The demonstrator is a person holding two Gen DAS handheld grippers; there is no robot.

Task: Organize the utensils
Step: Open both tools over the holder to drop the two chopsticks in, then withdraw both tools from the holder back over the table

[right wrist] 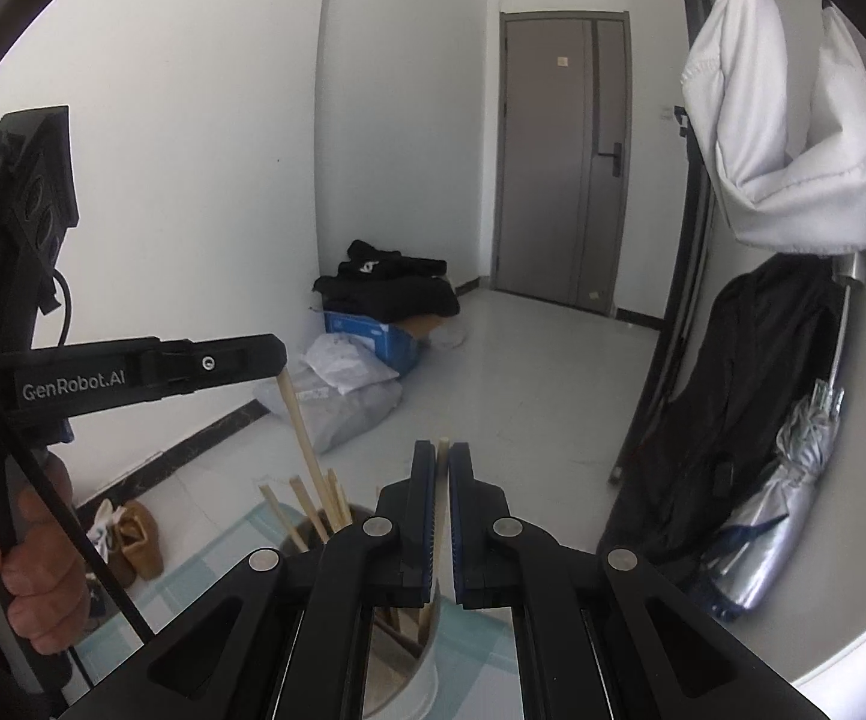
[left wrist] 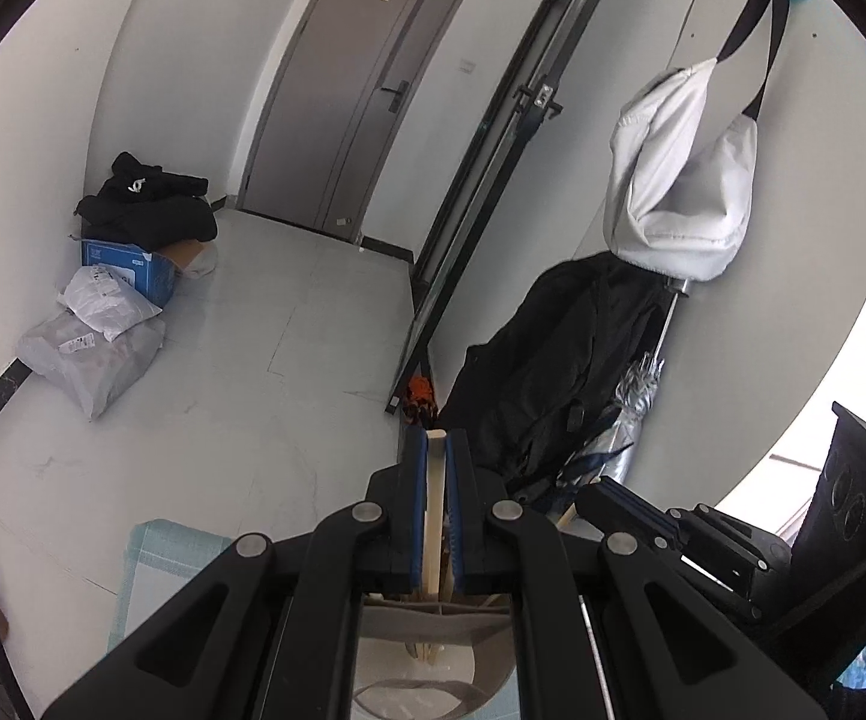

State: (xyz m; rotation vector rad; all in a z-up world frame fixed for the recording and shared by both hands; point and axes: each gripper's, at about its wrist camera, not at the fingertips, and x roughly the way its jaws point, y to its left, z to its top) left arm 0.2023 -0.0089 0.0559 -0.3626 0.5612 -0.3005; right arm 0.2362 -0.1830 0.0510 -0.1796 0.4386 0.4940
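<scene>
grey door (right wrist: 565,156) at 12 o'clock in the right wrist view, closed, across a pale tiled floor (left wrist: 288,360). black-framed panel (left wrist: 493,180) leaning at 1 o'clock in the left view. white bag (left wrist: 682,180) hung on the wall at 2 o'clock, black garment (left wrist: 553,378) below it, folded silver umbrella (right wrist: 787,504) at 4 o'clock in the right view. heap of black clothes (left wrist: 144,204) on a blue box (left wrist: 132,267) with grey parcels (left wrist: 93,360) at 9 o'clock, well apart from the claws. pair of tan shoes (right wrist: 132,540) by the skirting at 8 o'clock in the right view.

pale checked surface (right wrist: 204,576) at 6 o'clock, carrying a round holder (right wrist: 420,678), mostly hidden behind the claw linkages. loose chopsticks (right wrist: 312,510) standing in it, tilted.

left claw (left wrist: 437,441) pinched tight on a single chopstick (left wrist: 436,480), gripped near its top, lower end reaching down into the holder. right claw (right wrist: 442,450) likewise clamped on another chopstick (right wrist: 443,468), upright over the holder's rim. person's hand (right wrist: 36,570) around the left handle at 8 o'clock.
</scene>
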